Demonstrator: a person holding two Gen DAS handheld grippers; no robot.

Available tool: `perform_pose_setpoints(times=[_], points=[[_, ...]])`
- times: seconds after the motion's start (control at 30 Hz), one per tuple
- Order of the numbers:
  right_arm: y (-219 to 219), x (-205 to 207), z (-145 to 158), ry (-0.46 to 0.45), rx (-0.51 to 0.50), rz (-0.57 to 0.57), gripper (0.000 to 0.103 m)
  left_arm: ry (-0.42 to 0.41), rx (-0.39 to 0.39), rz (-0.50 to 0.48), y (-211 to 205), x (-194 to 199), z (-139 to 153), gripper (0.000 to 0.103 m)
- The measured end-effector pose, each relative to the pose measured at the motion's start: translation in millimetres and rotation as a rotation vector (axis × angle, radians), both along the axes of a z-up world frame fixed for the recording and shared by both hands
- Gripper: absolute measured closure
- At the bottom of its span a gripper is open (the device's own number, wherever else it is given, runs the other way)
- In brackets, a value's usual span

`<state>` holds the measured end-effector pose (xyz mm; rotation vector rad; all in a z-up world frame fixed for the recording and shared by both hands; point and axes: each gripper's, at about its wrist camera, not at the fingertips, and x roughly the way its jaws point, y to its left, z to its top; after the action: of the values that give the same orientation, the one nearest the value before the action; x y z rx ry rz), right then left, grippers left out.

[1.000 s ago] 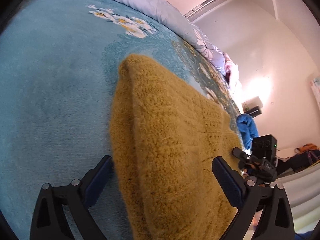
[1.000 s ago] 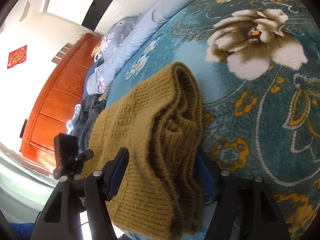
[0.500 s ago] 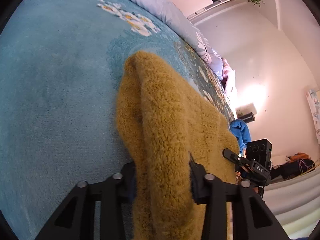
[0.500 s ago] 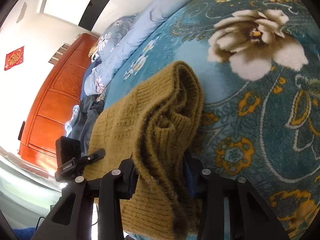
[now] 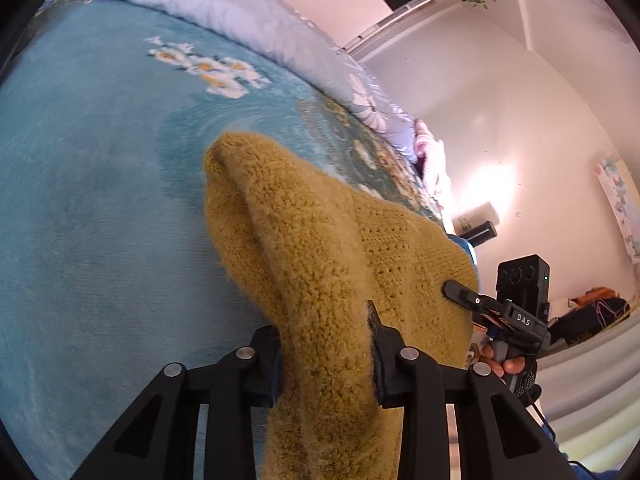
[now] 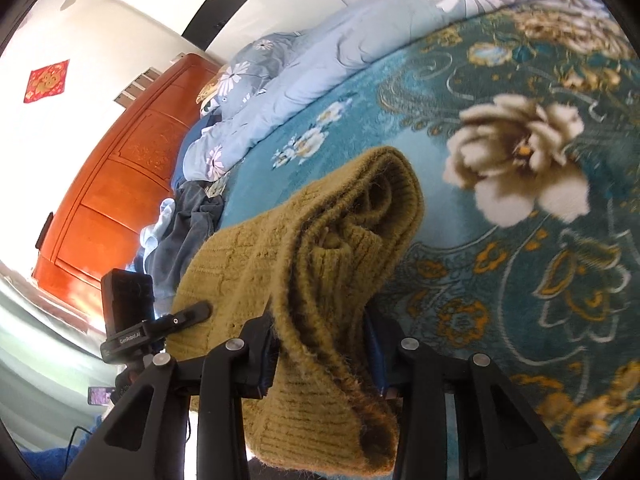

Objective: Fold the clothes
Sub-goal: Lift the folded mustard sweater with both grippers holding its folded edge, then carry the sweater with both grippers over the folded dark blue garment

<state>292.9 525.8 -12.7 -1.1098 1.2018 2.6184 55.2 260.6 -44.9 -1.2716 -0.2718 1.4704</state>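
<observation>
A mustard-yellow knitted sweater [image 5: 304, 240] lies folded on a teal floral blanket [image 5: 80, 200], its near edge lifted. My left gripper [image 5: 324, 340] is closing its jaws on a bunched fold at the sweater's left end, and the pads press into the knit. In the right wrist view the sweater [image 6: 256, 264] shows its ribbed end, and my right gripper [image 6: 320, 328] is shut on it. Each view also catches a finger [image 5: 460, 292] of the other gripper at the sweater's far end. A hand [image 5: 504, 360] holds the right unit.
The blanket [image 6: 520, 280] covers a bed, with a pale blue flowered quilt [image 6: 320, 80] bunched along its far side. Dark crumpled clothes [image 6: 188, 232] lie by a red-brown wooden cabinet [image 6: 112, 200]. Beyond the bed are white walls and clutter [image 5: 592, 304].
Both grippers, open around the sweater's edge a second ago, have closed on it and risen, pulling the near edge up off the blanket into bunched folds.
</observation>
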Motion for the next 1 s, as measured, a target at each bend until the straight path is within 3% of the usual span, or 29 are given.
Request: perform_pose_setpoints(times=[0.4, 1.0], points=[[47.6, 58.8, 39.6, 0.009, 0.074, -0.040, 0.064, 0.018, 0.070, -0.081, 65.5, 50.8, 36.2, 0.069], [186.4, 182.2, 108.3, -0.059, 0.225, -0.167, 0.064, -0.038, 0.172, -0.270, 263.6, 149.5, 78.0, 0.069]])
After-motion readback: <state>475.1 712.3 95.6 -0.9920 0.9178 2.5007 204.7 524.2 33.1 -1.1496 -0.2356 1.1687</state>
